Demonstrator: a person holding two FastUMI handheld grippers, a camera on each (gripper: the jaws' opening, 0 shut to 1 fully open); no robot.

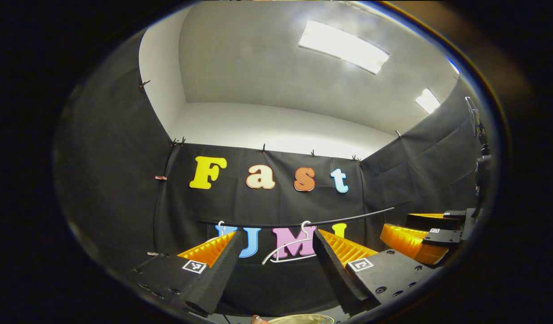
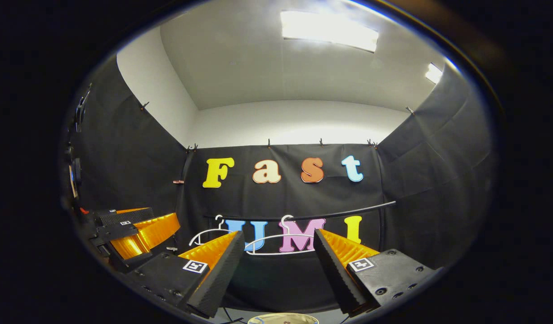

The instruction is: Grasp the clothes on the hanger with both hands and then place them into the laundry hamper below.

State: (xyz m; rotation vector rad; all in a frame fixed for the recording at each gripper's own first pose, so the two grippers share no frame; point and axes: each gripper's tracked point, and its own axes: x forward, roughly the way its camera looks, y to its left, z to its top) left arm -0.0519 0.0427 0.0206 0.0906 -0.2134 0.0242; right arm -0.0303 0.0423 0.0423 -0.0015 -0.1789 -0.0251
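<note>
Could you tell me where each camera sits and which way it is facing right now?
Left gripper view: rides the left hand-held gripper, tilted up toward the rail and a white hanger; its own open fingers show below, the right hand-held gripper at right.
Right gripper view: rides the right hand-held gripper, facing the same rail and two hangers; the left hand-held gripper at left.
Shared: rail, hangers, hamper rim below.

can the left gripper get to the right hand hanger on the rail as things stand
Probably yes. The left gripper is open with nothing between its fingers, and the white hanger hangs on the rail straight ahead between them, bare of clothes. How far off it is, I can't tell.
</note>
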